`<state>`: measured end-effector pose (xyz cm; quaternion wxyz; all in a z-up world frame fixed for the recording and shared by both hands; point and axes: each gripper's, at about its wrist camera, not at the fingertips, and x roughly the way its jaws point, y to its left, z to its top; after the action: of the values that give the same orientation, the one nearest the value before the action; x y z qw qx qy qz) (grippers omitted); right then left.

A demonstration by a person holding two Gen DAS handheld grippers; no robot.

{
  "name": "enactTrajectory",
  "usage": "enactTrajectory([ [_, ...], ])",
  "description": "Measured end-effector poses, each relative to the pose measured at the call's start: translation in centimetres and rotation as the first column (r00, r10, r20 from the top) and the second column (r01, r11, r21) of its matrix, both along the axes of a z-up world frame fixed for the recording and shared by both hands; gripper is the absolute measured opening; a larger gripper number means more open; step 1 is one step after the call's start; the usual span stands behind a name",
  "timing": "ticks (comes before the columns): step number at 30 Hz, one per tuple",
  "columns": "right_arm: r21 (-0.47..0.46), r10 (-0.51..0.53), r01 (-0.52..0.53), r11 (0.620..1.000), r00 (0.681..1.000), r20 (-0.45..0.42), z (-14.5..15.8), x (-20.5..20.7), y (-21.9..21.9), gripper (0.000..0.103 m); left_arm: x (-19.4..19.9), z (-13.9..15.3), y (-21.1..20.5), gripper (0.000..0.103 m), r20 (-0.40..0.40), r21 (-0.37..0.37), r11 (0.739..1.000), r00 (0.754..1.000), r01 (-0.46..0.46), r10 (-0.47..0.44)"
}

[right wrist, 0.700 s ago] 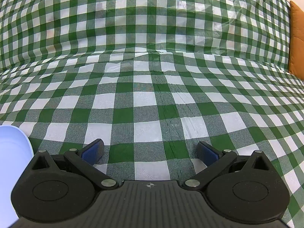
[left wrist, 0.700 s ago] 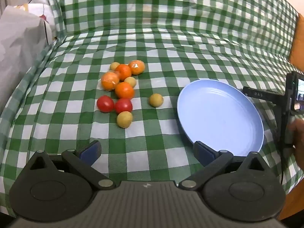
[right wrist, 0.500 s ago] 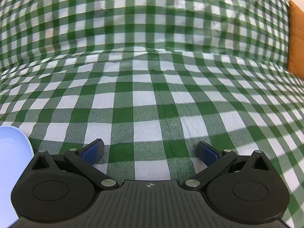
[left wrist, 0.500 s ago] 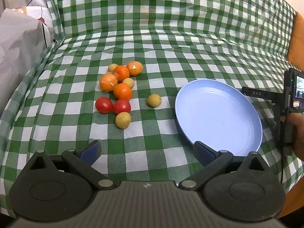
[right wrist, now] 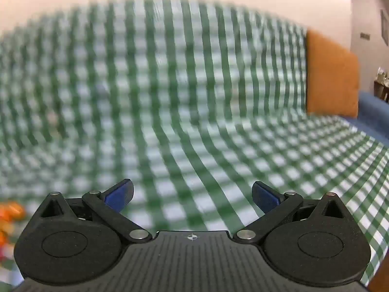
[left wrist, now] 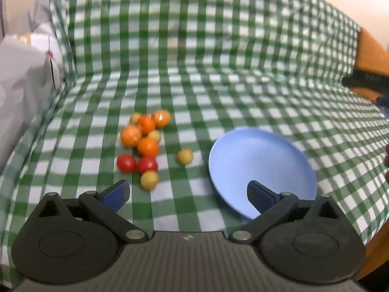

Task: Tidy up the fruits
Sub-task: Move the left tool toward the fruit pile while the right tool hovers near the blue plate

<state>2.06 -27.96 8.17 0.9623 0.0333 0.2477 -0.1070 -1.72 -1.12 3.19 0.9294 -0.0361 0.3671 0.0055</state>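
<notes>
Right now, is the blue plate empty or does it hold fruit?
Empty. The blue plate shows only bare blue surface; all the fruits lie on the checked cloth to its left.

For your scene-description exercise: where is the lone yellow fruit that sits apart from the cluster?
In the left wrist view, the lone yellow fruit lies on the checked cloth between the fruit cluster on its left and the blue plate on its right.

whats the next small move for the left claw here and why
Probably ease the left claw forward and down onto the yellowish fruit nearest it. The claw is open and empty, all the fruit lies on the checked cloth, and the blue plate beside it holds nothing yet.
</notes>
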Motion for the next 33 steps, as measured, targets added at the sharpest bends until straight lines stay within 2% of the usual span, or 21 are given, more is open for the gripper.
enactTrajectory([
  [3, -0.017, 0.057, -0.055, 0.998, 0.994, 0.097, 2.8, -5.2, 4.3, 0.103, -0.6, 0.2, 0.1, 0.103, 0.045, -0.005, 1.000, 0.999, 0.001, -0.001],
  [5, -0.035, 0.096, -0.093, 0.995, 0.992, 0.080, 2.9, -6.5, 6.2, 0.103, -1.0, 0.4, 0.1, 0.103, 0.057, -0.001, 1.000, 0.998, -0.007, 0.007],
  [7, -0.040, 0.156, -0.154, 0.987, 0.987, 0.028, 1.3, -7.9, 7.6, 0.103, -2.1, 0.2, -0.2, 0.103, 0.054, -0.005, 1.000, 0.999, -0.001, 0.001],
  [9, -0.065, 0.128, -0.133, 0.989, 0.988, -0.085, -1.3, -8.4, 9.1, 0.103, -1.6, -0.3, -1.1, 0.103, 0.017, -0.009, 1.000, 0.999, 0.028, -0.028],
  [10, -0.043, 0.138, -0.146, 0.988, 0.980, -0.145, -2.1, -8.2, 9.6, 0.102, -1.5, -0.8, -0.7, 0.103, 0.006, -0.010, 0.999, 0.999, 0.045, -0.045],
  [12, -0.020, 0.208, -0.215, 0.976, 0.962, -0.175, -3.0, -8.2, 10.6, 0.102, -1.4, -0.9, -1.0, 0.103, 0.001, 0.002, 0.998, 0.998, 0.060, -0.060],
  [14, -0.067, 0.218, -0.233, 0.970, 0.959, -0.179, -3.6, -8.7, 11.7, 0.102, -1.2, -1.0, -1.1, 0.103, -0.004, 0.019, 0.997, 0.997, 0.073, -0.073],
  [17, -0.060, 0.241, -0.257, 0.964, 0.949, -0.203, -4.6, -9.7, 12.1, 0.102, -0.7, -1.2, -1.2, 0.103, -0.031, 0.026, 0.996, 0.996, 0.080, -0.079],
  [22, -0.064, 0.234, -0.253, 0.965, 0.948, -0.215, -5.4, -8.6, 11.9, 0.102, -0.1, -1.3, -1.5, 0.103, -0.062, 0.017, 0.997, 0.996, 0.071, -0.070],
  [23, -0.060, 0.234, -0.253, 0.966, 0.946, -0.223, -5.3, -7.4, 11.4, 0.102, -0.1, -1.3, -1.7, 0.103, -0.060, 0.021, 0.997, 0.996, 0.071, -0.069],
  [28, -0.023, 0.232, -0.245, 0.969, 0.942, -0.241, -4.6, -8.2, 10.3, 0.102, 0.2, -1.6, -1.7, 0.103, -0.064, 0.015, 0.996, 0.994, 0.084, -0.083],
  [33, -0.042, 0.223, -0.240, 0.970, 0.943, -0.246, -4.2, -8.3, 10.3, 0.102, 0.5, -1.7, -1.5, 0.103, -0.067, 0.017, 0.996, 0.994, 0.091, -0.090],
])
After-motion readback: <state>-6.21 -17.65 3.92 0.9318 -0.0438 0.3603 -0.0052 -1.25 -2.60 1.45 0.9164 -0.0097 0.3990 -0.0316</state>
